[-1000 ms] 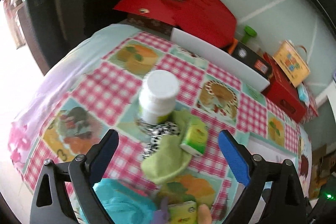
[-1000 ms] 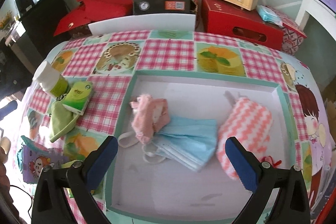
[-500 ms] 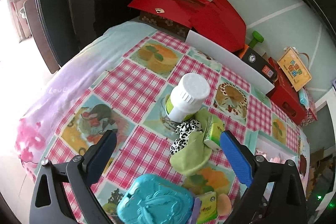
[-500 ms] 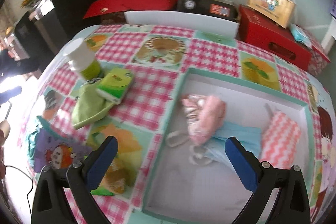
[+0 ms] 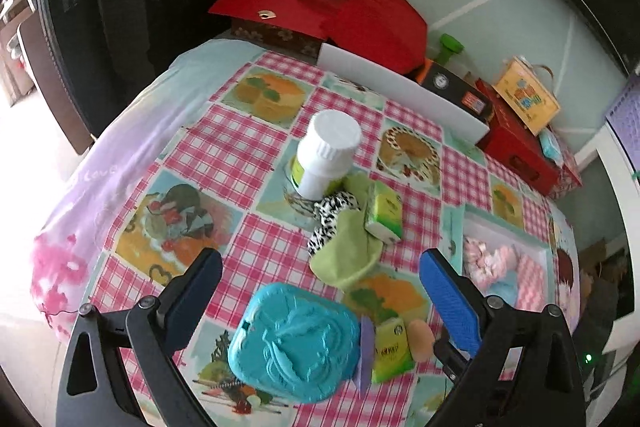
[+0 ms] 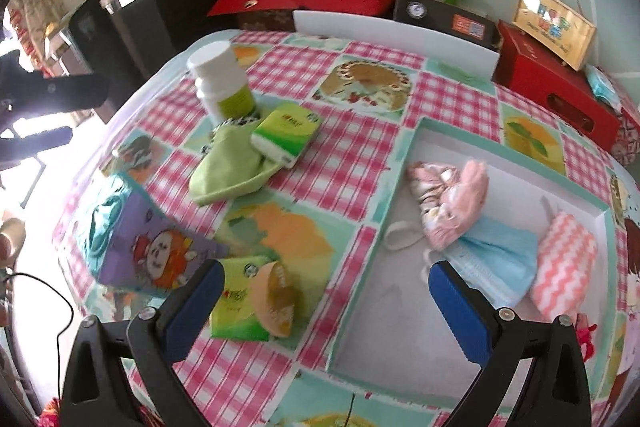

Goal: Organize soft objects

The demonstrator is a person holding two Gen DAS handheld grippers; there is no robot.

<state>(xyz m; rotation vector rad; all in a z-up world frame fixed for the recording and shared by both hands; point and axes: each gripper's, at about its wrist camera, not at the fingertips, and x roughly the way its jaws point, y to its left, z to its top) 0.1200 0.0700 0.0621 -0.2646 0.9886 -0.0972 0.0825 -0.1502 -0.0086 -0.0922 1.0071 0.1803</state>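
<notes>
Both tools were spread and empty. The right tool (image 6: 320, 291) had been swung left, away from the tray (image 6: 404, 291) holding the pink cloth (image 6: 452, 203), toward the green sock (image 6: 228, 171) left on the counter (image 6: 344, 163), probably the next pick.
</notes>
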